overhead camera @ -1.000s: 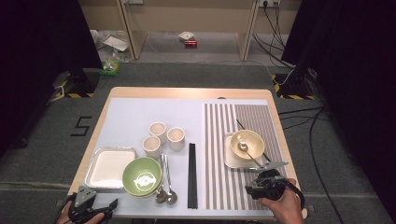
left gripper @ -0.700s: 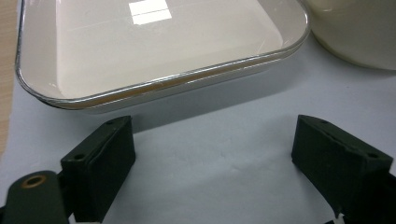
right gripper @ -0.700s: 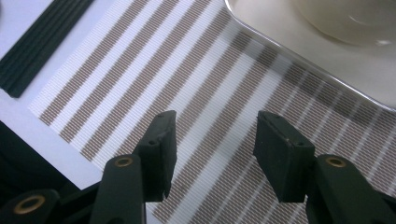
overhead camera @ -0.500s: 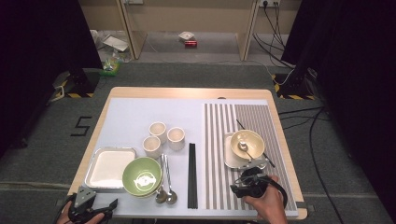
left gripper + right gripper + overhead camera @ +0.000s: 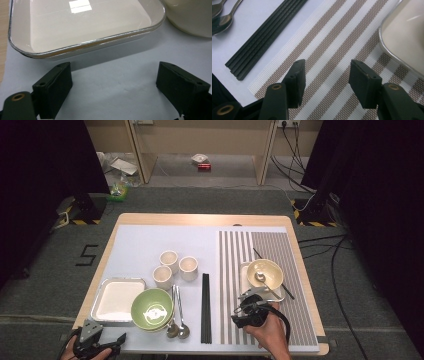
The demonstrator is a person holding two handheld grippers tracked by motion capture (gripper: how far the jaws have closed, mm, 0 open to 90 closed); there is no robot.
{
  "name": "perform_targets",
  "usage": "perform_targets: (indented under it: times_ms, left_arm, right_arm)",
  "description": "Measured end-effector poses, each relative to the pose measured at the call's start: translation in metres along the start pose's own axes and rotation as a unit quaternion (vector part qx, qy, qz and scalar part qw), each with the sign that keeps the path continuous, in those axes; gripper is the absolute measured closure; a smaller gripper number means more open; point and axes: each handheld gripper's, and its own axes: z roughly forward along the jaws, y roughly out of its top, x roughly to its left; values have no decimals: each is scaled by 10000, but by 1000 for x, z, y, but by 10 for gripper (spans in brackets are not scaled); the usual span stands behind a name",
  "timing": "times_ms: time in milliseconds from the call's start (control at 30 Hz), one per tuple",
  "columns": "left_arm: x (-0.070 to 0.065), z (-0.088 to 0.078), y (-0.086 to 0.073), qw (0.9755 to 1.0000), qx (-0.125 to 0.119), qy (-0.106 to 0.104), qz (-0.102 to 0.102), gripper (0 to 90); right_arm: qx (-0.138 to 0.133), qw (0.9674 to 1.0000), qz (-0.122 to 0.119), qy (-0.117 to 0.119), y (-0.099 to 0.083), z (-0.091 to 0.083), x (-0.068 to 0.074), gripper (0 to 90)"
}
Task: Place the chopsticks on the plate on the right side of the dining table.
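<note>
Both grippers (image 5: 325, 82) open, probably empty.

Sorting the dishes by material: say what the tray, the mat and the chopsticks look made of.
Tray: likely enamelled metal, glossy cream inside with a bare silvery rim. Mat: woven fabric or vinyl, visible weave in brown and white stripes. Chopsticks: matte black, plastic or lacquered wood; cannot tell which.

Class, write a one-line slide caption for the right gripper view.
Open right tool hovers empty over the striped placemat, black chopsticks to its left.
</note>
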Motion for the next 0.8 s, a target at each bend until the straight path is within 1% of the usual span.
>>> perform_targets:
  times_ms: [33,67,100,200,300,333,367,400,433,500,533,600,633,800]
  left_arm:
    - [0,0,0,10000,8,-1,-2,121]
    - [0,0,0,10000,15,6,17,121]
    - [0,0,0,10000,7,3,4,121]
    - [0,0,0,10000,9,0,2,121]
    - [0,0,0,10000,10,4,3,120]
    - [0,0,0,10000,-1,1,-3,121]
    - [0,0,0,10000,2,0,-1,121]
    - [0,0,0,10000,15,5,20,121]
    - [0,0,1,10000,21,7,17,121]
    - [0,0,0,10000,9,2,5,121]
    - [0,0,0,10000,0,-3,-2,121]
    - [0,0,0,10000,13,4,19,121]
    - [0,0,1,10000,19,6,19,121]
    - [0,0,0,10000,9,1,15,121]
  right_arm:
    - [-23,10000,-28,58,2,2,1,478]
    - [11,10000,-35,4,3,3,2,476]
    - [17,10000,-38,3,4,4,2,473]
    - [-18,10000,-81,43,7,6,3,471]
    - [-17,10000,-18,45,10,8,4,469]
    - [-1,10000,-41,43,11,8,4,467]
    - [-46,9999,-67,76,12,10,5,465]
    - [-8,10000,-37,32,14,10,6,464]
    - [-28,9999,-73,75,15,12,7,461]
    - [-18,9999,-100,47,17,13,9,456]
    - [-26,9999,-124,79,18,14,10,455]
    - [4,9999,-128,70,21,16,13,452]
    - [-30,9998,-172,98,22,17,14,451]
    - [37,9998,-175,128,25,20,19,450]
